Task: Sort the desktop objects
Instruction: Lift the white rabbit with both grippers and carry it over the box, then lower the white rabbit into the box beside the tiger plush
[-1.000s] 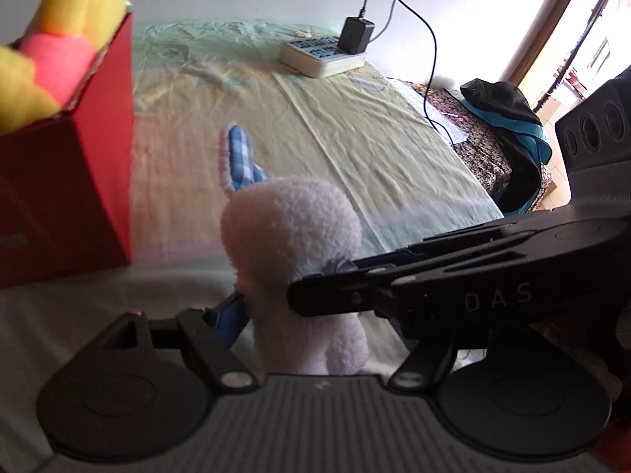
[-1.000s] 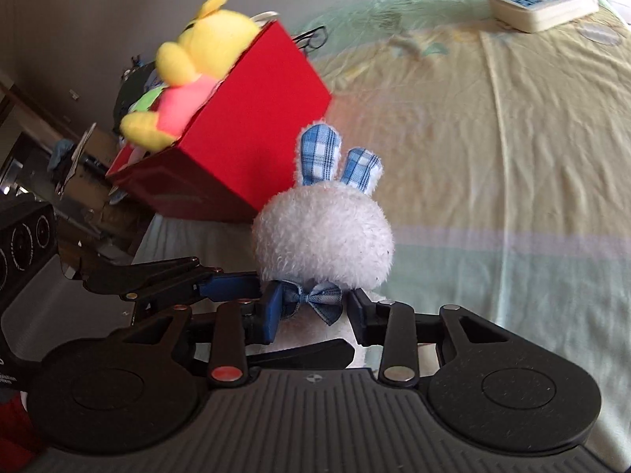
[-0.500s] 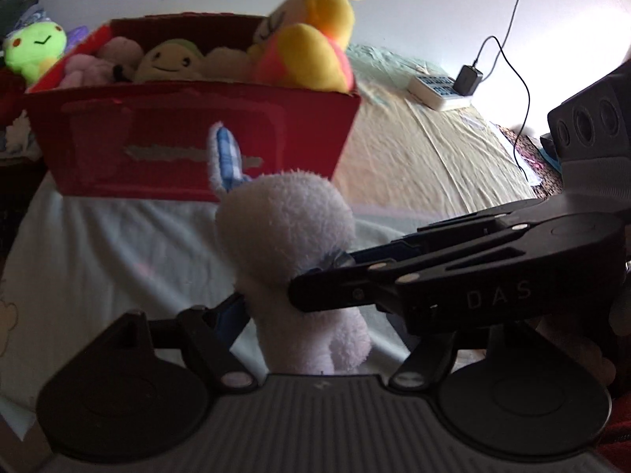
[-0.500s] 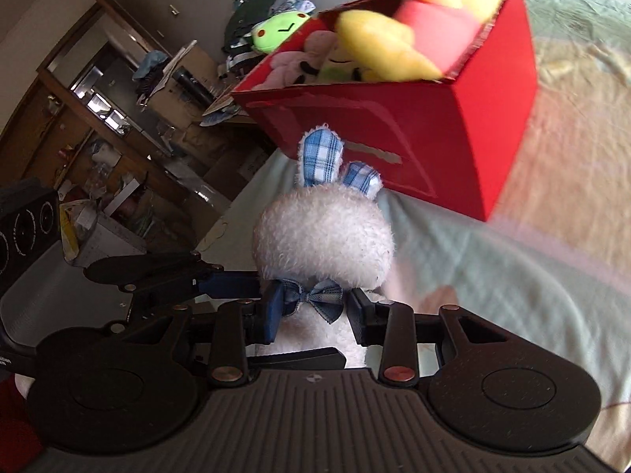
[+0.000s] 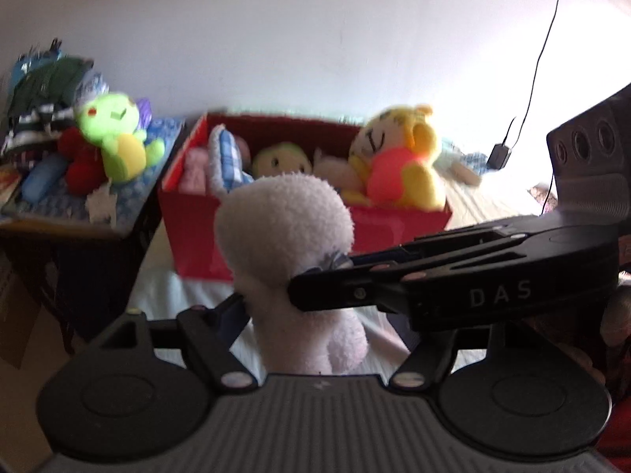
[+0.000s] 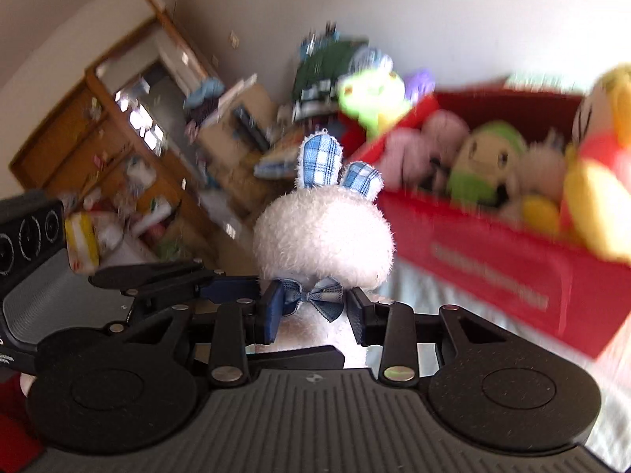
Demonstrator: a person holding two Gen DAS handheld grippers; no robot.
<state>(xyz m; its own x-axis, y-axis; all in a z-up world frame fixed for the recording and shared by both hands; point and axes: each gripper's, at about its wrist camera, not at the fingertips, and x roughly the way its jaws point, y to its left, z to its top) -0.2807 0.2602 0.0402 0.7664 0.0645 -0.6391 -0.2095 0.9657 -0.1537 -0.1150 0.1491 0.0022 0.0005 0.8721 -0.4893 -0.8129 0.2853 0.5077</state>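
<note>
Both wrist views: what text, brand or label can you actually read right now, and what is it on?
"DAS" on the black body of the right gripper, seen in the left wrist view where it is shut on the white plush rabbit.
A pale line of print on the front of the red box in the right wrist view: too blurred to read.
No other writing can be made out in either view.
</note>
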